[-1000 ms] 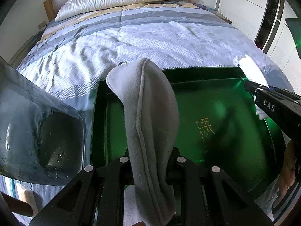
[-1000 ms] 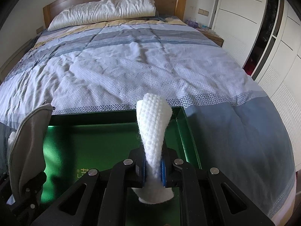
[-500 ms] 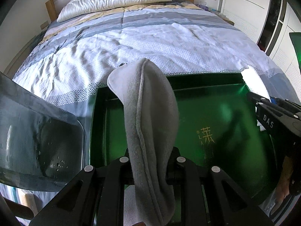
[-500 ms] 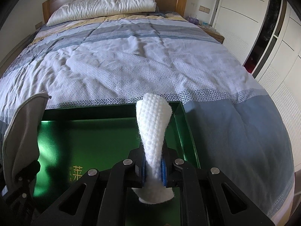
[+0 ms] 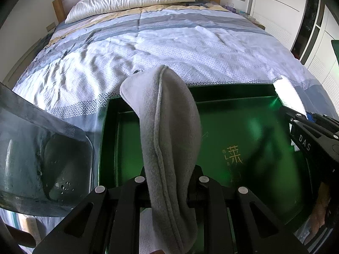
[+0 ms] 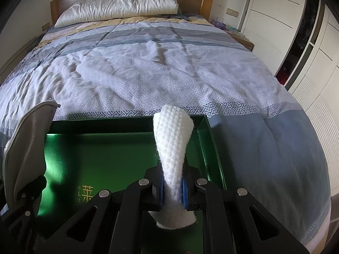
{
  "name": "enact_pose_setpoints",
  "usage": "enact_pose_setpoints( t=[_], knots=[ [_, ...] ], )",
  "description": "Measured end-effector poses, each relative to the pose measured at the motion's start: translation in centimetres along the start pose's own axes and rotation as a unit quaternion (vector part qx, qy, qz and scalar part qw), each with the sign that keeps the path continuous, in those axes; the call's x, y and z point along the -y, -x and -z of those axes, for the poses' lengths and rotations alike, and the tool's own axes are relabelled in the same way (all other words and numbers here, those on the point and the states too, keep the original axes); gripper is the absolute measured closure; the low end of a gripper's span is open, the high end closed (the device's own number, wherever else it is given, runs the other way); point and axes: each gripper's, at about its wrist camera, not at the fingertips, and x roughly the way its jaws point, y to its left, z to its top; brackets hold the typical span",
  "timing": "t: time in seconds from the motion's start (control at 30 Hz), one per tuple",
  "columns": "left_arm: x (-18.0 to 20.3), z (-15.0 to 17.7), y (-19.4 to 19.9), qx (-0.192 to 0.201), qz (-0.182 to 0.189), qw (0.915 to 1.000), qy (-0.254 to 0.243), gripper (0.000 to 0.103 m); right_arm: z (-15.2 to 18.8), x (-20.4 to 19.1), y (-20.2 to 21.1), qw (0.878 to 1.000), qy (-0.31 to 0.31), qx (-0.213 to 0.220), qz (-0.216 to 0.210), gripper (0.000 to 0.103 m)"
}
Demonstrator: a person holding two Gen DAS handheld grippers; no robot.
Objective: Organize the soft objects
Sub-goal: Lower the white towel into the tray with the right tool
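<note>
The left gripper (image 5: 169, 182) is clamped on a grey fleece cloth (image 5: 167, 131), the right gripper (image 6: 172, 187) on a white knit cloth (image 6: 172, 148), both above the green tray (image 6: 118, 124) (on the bed (image 6: 148, 67)). Each should be lowered inside the rim before release, kept apart.

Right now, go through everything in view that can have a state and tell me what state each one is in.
Left gripper: shut on the grey cloth.
Grey cloth: folded, clamped, held above the green box.
Right gripper: shut on the white cloth.
White cloth: rolled, clamped, held above the box.
Green box: open, resting on the bed, nothing lying inside that shows.
Bed: made, cover wrinkled.
Pillow: at the headboard.
</note>
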Motion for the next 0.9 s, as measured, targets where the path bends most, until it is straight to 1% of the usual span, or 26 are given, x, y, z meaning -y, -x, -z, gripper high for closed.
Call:
enact_pose_setpoints(
  t=[0.57,0.9],
  knots=[
    [0.5,-0.14,-0.33,0.001,-0.008,1.0,-0.003,0.089,0.21,0.29,-0.18,1.0,0.005,-0.01,0.003,0.091],
    [0.84,-0.17,-0.55,0.0,-0.007,1.0,-0.006,0.089,0.34,0.55,-0.52,1.0,0.0,-0.017,0.006,0.089]
  ],
)
